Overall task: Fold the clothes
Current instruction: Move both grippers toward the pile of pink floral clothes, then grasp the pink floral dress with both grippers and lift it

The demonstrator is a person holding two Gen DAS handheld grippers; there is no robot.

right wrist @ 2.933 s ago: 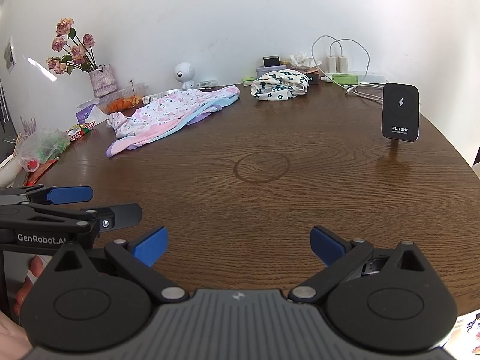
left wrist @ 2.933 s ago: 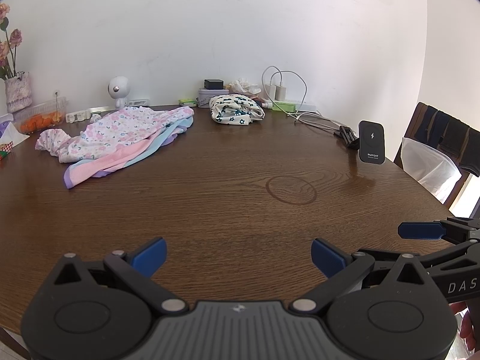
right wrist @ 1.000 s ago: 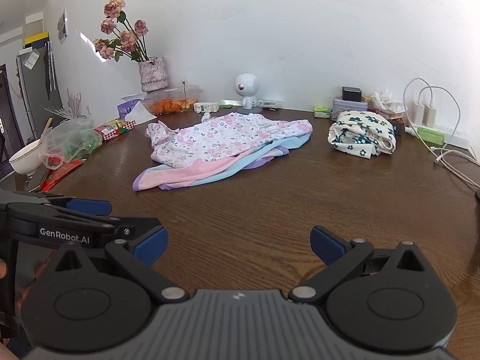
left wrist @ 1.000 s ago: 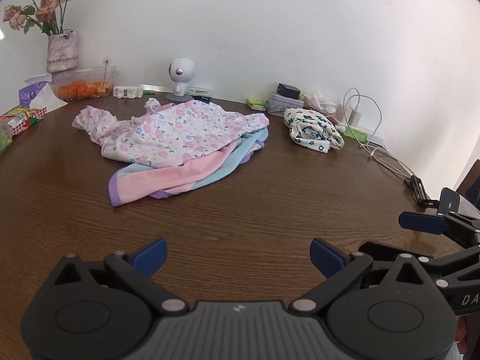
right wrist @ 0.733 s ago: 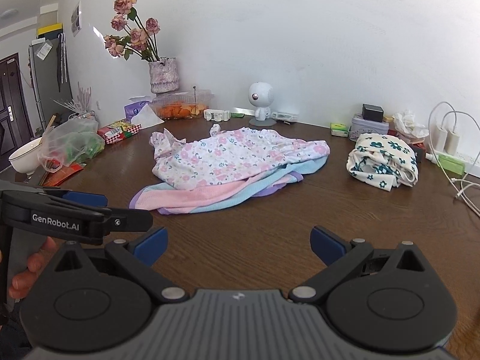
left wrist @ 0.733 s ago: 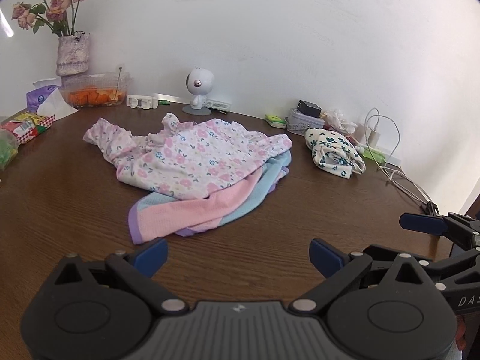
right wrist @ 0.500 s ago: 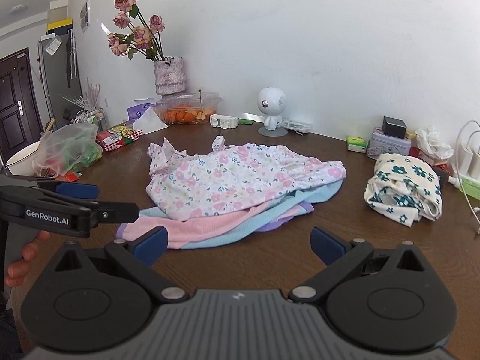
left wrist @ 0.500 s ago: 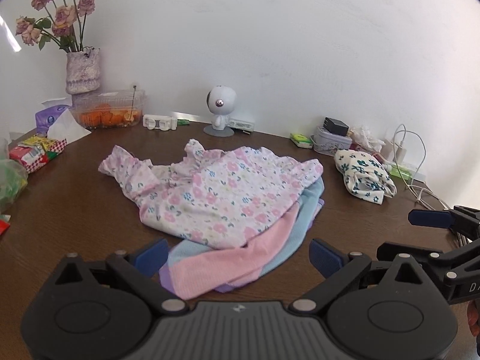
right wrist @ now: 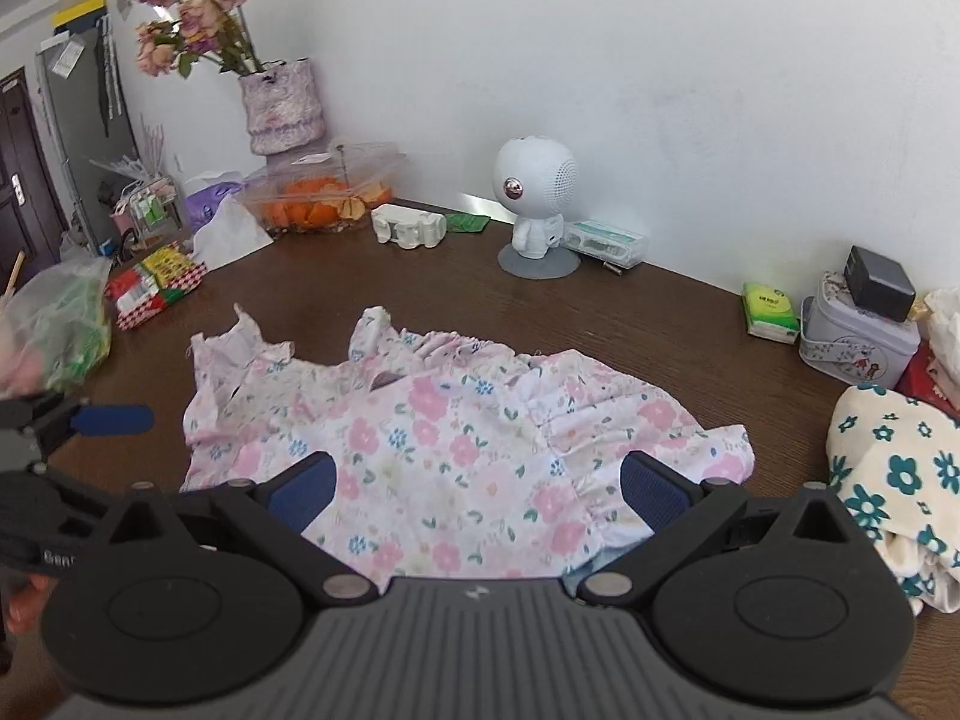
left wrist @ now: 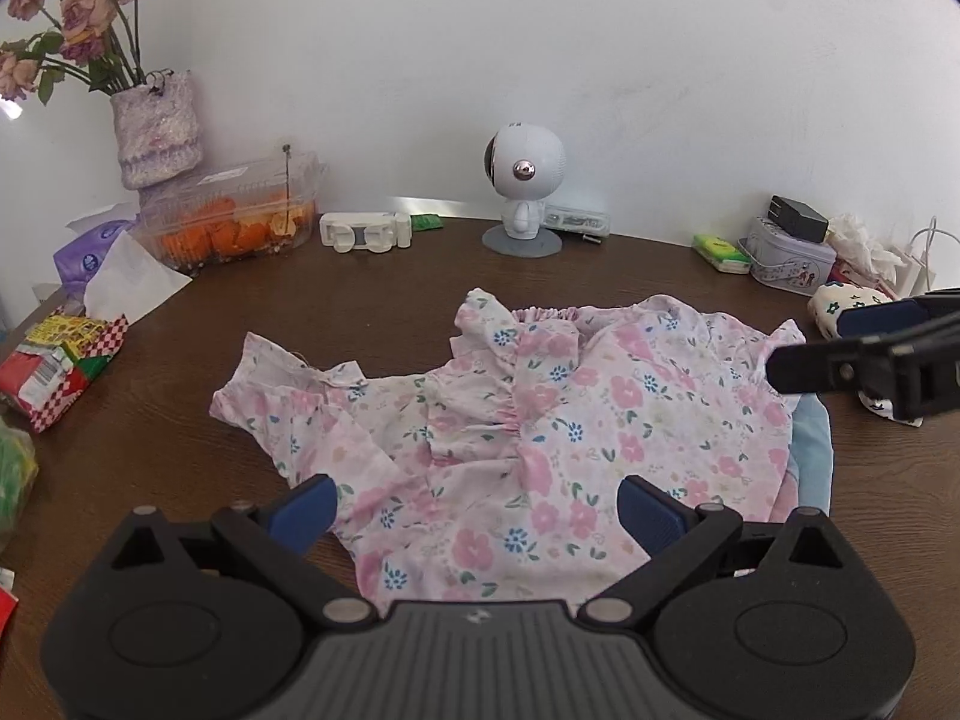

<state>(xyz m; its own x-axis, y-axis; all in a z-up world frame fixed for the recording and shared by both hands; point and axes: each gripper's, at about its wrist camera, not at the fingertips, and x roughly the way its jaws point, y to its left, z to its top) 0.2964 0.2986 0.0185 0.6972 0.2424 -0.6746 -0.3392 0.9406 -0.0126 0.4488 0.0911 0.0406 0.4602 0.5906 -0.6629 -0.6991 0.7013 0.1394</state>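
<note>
Left wrist view, left to right: your left gripper [left wrist: 474, 507] sits low centre of frame, blue pads spread wide, nothing between them. The crumpled white cotton garment with pink and blue flower print [left wrist: 516, 426] lies directly ahead of it on the dark brown wooden table [left wrist: 360, 312], filling the middle of the frame. Long axis runs left-right across the frame: ruffled sleeve at centre-left, hem end at right, elastic neckline toward the top. The near edge falls between and under the left pads, so you're already over cloth. Whether the pads touch it, can't tell.

A pale blue fabric layer [left wrist: 813, 450] peeks out under the right end. Your right gripper [left wrist: 864, 342] enters from the right edge, just past that end.

Right wrist view: the left gripper's blue tip [right wrist: 111, 420] shows at far left, beside the sleeve end. The right gripper [right wrist: 480, 489] is bottom centre, also released and holding nothing, with the floral garment's right half between its pads. At the lower right edge, a cream fabric bundle with teal flowers [right wrist: 894, 480] sits just beside it, apart from the target.

Judgement: left hand is nearer the sleeve end, right hand nearer the hem end. Each takes its own side; no crossing needed. Watch you don't pinch the blue layer underneath.
</note>
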